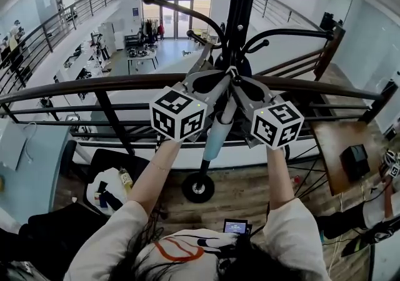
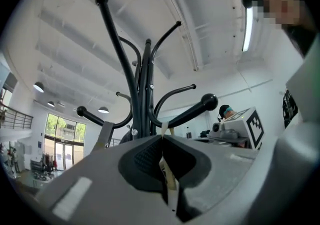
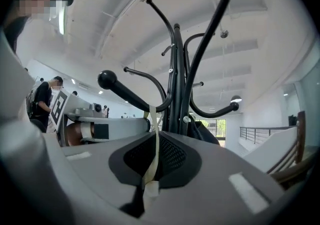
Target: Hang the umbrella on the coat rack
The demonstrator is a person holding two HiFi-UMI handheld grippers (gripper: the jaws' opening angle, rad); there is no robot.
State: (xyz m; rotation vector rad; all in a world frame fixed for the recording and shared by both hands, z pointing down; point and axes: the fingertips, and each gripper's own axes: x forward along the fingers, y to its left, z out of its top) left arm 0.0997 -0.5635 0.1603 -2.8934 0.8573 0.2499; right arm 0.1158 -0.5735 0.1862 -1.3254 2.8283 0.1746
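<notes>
The black coat rack (image 1: pixel 240 5) stands right in front of me, its round base (image 1: pixel 198 187) on the floor below. A folded light-blue umbrella (image 1: pixel 217 136) hangs between my two grippers, close to the pole. My left gripper (image 1: pixel 222 78) and right gripper (image 1: pixel 240 81) meet tip to tip at the pole. Each is shut on the umbrella's cream strap (image 2: pixel 169 179) (image 3: pixel 151 156). The strap rises to the knobbed hook arm (image 3: pixel 125 94) (image 2: pixel 192 109). Whether it lies over that arm I cannot tell.
A dark handrail (image 1: pixel 94 84) of a balcony railing crosses just behind the grippers. A wooden table (image 1: pixel 337 148) with a black box (image 1: pixel 354 161) stands at the right. Other curved hooks (image 2: pixel 107 24) spread around the pole.
</notes>
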